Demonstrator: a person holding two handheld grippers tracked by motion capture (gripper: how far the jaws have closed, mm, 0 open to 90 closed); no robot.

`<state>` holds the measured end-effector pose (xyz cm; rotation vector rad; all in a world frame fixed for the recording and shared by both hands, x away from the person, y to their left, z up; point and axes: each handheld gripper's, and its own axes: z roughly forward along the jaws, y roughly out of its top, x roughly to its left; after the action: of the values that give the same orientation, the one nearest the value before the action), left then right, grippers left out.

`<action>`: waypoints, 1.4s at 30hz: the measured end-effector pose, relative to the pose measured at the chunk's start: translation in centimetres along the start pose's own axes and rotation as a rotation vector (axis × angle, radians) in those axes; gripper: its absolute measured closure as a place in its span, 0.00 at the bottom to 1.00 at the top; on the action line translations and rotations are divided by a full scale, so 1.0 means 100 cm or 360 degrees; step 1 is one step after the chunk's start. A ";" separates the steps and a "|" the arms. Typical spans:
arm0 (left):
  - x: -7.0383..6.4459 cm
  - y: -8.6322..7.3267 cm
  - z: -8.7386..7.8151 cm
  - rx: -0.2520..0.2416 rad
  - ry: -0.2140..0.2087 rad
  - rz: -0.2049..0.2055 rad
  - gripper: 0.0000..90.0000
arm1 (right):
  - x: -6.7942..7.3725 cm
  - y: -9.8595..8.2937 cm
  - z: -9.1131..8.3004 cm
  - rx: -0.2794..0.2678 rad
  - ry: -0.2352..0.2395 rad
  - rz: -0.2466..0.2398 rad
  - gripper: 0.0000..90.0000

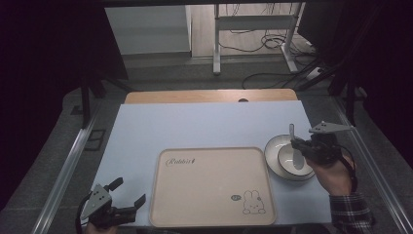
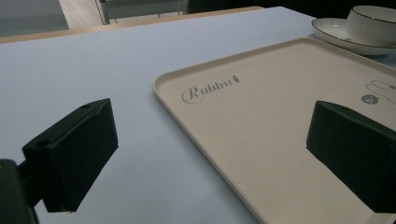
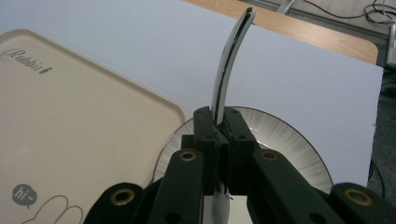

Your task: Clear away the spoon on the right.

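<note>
**Right gripper pinching spoon over bowl, left gripper open by tray**

Biggest thing I see: the table (image 1: 204,126) with its pale blue cover, a strip of bare wood at the far edge. On it, the beige tray (image 1: 212,187) with "Rabbit" lettering and a bunny print. It sits between my two grippers, and its near-left corner is just beside my left one. In the left gripper view the tray rim (image 2: 205,140) runs through the gap between the jaws, and the right jaw hangs above the tray surface.

Next, the white plate (image 1: 272,146), just right of the tray and touching or nearly touching its edge; I cannot tell which. It lies directly under my right gripper's fingertips. The plate's ribbed rim (image 3: 289,135) shows just past the jaw tips in the right gripper view. The white bowl (image 1: 294,161) sits on the plate, below the jaws of my right gripper.

Left gripper (image 1: 127,192): jaws spread wide, nothing between them, low over the table at the near-left corner.

Right gripper (image 1: 298,144): jaws pressed together on the spoon (image 3: 229,65), pinching it low on the handle. The handle curves up and away beyond the fingertips, its dark-edged end pointing toward the far side of the table. The spoon's lower end runs down behind the jaws toward the bowl. Whether it touches the bowl I cannot tell.
</note>
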<state>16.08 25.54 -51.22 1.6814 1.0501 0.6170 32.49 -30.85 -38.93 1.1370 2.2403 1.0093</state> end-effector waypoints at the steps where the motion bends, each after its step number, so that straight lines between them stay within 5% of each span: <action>1: 0.000 0.000 0.000 -0.0001 0.0000 -0.0002 0.02 | 0.001 0.001 -0.001 -0.0003 0.0000 -0.0006 0.96; 25: 0.000 0.000 0.000 -0.0005 0.0000 -0.0002 0.02 | 0.041 0.010 -0.010 -0.0068 0.0116 -0.0148 0.96; 42: 0.000 0.000 -0.001 -0.0009 0.0000 -0.0005 0.02 | 0.067 0.008 -0.002 -0.0054 0.0253 -0.0174 0.96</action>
<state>16.06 25.57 -51.18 1.6745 1.0498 0.6178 28.94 -25.14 -38.48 0.9383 2.3707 1.1231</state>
